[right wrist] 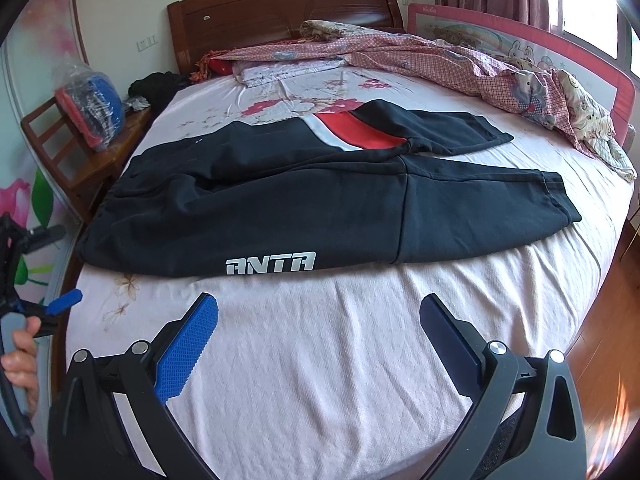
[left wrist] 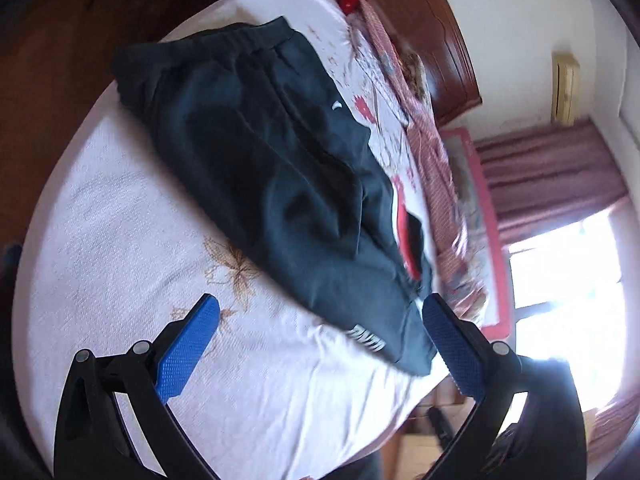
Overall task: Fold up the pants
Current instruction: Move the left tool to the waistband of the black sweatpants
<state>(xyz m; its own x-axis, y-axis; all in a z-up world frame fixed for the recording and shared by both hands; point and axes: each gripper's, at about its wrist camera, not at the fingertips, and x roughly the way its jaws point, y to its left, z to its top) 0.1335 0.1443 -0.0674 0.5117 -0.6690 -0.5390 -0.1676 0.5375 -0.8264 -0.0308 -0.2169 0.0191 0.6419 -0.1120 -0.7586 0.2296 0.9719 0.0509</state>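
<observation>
Black pants (right wrist: 304, 204) with a white ANTA logo and a red and white panel lie spread flat across the pink bed (right wrist: 320, 360), waist to the left, two legs to the right. My right gripper (right wrist: 318, 320) is open and empty, above the sheet just in front of the pants. My left gripper (left wrist: 320, 320) is open and empty, hovering over the pants (left wrist: 272, 168) near the logo edge. It also shows at the left edge of the right wrist view (right wrist: 64, 302), held by a hand.
A crumpled pink checked quilt (right wrist: 460, 60) lies along the far and right side of the bed. A wooden headboard (right wrist: 280, 8), a pink bed rail (right wrist: 520, 36), and a wooden chair with a bagged bundle (right wrist: 86, 108) stand around it. Wooden floor (right wrist: 600, 320) lies to the right.
</observation>
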